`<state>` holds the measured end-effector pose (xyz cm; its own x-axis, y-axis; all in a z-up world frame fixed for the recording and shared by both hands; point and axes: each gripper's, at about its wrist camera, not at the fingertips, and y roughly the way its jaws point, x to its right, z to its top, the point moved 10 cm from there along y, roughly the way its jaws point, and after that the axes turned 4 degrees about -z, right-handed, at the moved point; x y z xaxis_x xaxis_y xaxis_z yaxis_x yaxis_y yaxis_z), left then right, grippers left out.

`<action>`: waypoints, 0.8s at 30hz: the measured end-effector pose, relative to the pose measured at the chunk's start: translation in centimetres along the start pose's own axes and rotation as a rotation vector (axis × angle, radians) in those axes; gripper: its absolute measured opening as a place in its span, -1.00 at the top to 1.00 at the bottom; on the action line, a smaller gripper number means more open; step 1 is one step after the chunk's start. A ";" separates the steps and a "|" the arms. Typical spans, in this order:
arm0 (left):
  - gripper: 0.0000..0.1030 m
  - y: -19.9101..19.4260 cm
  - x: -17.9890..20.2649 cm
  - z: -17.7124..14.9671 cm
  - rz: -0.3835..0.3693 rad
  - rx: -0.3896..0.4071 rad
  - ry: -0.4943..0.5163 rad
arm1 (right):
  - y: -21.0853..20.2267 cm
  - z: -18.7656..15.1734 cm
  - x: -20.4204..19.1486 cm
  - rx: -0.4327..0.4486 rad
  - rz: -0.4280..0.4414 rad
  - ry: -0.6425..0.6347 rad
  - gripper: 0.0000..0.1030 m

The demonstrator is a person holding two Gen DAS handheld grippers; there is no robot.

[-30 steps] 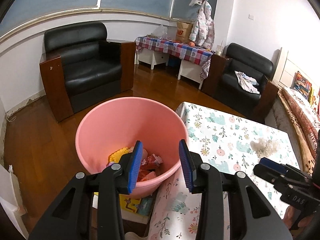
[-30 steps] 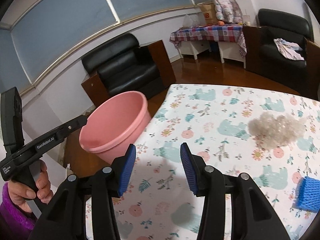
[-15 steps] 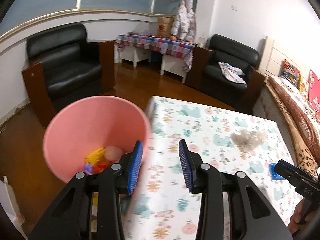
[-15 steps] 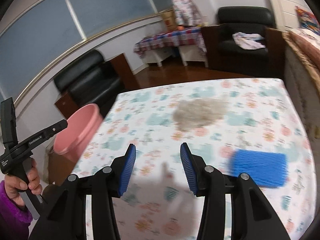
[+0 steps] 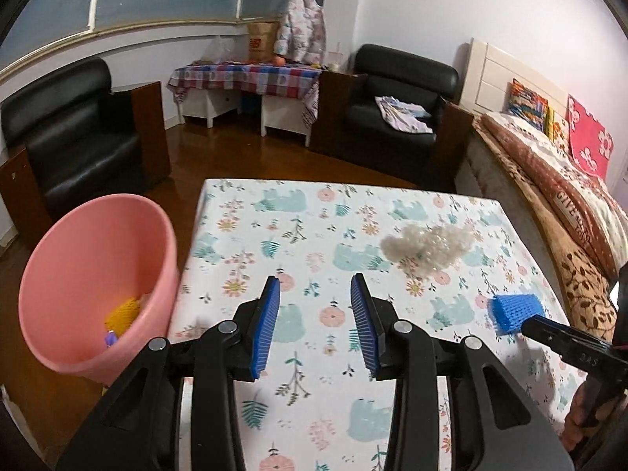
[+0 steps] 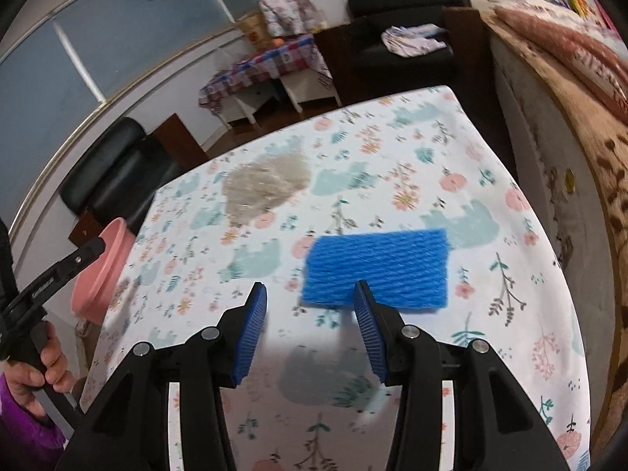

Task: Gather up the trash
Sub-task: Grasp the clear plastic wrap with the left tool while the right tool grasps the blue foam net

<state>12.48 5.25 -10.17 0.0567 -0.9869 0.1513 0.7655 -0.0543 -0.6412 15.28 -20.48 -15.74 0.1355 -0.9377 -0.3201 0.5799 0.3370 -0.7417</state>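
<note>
Even indoor light, fairly dim. Fisheye bends the walls, corners black. The right wrist view is motion-blurred; a soft shadow falls on the tablecloth [image 6: 314, 369] under its jaws.

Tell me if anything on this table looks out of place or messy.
Two bits of trash lie loose on the flowered tablecloth: a crumpled clear plastic wad and a blue foam net sleeve. Both are outside the pink bucket, which already holds scraps. Nothing looks spilled or broken.

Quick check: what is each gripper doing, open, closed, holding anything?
Left gripper: open, holding nothing.
Right gripper: open, empty, just short of the blue foam net.
</note>
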 end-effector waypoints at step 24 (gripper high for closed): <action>0.27 4.9 4.7 -0.1 -0.091 -0.088 0.046 | -1.5 -1.0 -1.1 -0.027 0.075 -0.069 0.11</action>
<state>16.43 0.35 -12.68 -0.0417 -0.9831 0.1783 0.7071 -0.1551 -0.6899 13.48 -19.84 -14.89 0.2329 -0.9129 -0.3351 0.5440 0.4079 -0.7332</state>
